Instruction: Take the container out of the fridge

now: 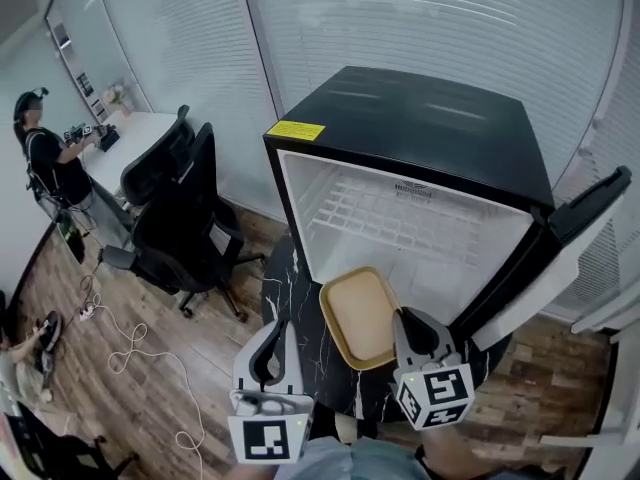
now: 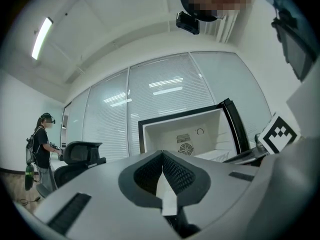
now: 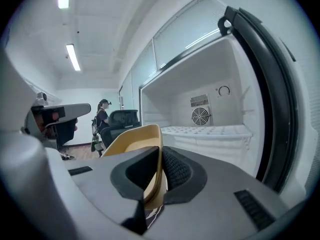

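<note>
Container (image 1: pixel 360 313): a tan tray outside the fridge (image 1: pixel 420 128), just in front of its open cavity and over the dark table (image 1: pixel 290 288). Whether it touches the table cannot be told.
Right gripper (image 1: pixel 412 330): grasping the container by its near right rim. In the right gripper view the thin tan wall (image 3: pixel 132 139) stands edge-on between the two pads (image 3: pixel 175 169).
Hidden on container: the clamped corner is covered by the gripper in the head view, and its underside shows in no view.
Left gripper (image 1: pixel 278 343): clenched, pads meeting, held near left of the container and apart from it.
Fridge: door (image 1: pixel 560 238) swung open to the right and cut off at the frame edge. A white wire shelf (image 1: pixel 390 213) shows inside, while the lower cavity is hidden behind the container.
Table: mostly covered by the container and both grippers.
Far left: chairs (image 1: pixel 180 218) and a person (image 1: pixel 45 158), small and hard to make out.
</note>
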Motion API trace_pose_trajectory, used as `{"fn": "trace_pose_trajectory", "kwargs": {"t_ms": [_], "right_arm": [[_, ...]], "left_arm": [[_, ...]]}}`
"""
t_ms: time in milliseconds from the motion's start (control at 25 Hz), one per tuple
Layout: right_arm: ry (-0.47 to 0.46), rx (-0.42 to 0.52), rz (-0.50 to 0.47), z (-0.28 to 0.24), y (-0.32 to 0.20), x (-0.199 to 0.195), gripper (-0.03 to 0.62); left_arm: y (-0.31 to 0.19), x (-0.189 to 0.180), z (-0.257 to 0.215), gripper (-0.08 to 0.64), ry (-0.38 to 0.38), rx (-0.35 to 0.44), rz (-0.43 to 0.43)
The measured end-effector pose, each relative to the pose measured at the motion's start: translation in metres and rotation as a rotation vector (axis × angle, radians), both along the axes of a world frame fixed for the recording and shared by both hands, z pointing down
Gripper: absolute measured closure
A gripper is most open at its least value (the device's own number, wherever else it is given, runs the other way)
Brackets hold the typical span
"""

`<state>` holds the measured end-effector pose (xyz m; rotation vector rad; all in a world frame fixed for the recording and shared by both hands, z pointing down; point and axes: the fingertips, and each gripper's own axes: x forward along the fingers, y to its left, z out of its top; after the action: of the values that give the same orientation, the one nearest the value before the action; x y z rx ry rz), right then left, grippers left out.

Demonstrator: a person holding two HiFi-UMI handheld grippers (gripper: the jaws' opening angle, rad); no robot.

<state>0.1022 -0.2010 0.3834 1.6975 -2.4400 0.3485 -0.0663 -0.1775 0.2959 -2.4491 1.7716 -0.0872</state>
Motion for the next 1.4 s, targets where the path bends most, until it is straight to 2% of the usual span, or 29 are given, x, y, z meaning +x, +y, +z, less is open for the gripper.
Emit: {"fn": "trace_pose_trajectory", "kwargs": {"t_ms": [360,640,880,1400], "right_arm": [[0.044,0.206,-0.083,-0.076,0.033,-0.011,0.554],[0.046,0.302,-0.111,-0.114,0.049,-0.018,0.554],[0.061,0.329,-0.12,-0.121,0.055,-0.022,0.554],[0.064,0.345,-0.118,-0.124,0.061,-0.024,0.555]], "left_arm": [[0.028,0.0,-0.048,0.546,0.023,0.109,-0.048],[0.035,-0.006,-0.073,0.546,0.026,0.164,-0.071],[0.037,-0.012,-0.085,0.546,0.051,0.193,-0.077],[0.04,-0.01,-0.083,0.546,0.055,0.191,-0.059]]}}
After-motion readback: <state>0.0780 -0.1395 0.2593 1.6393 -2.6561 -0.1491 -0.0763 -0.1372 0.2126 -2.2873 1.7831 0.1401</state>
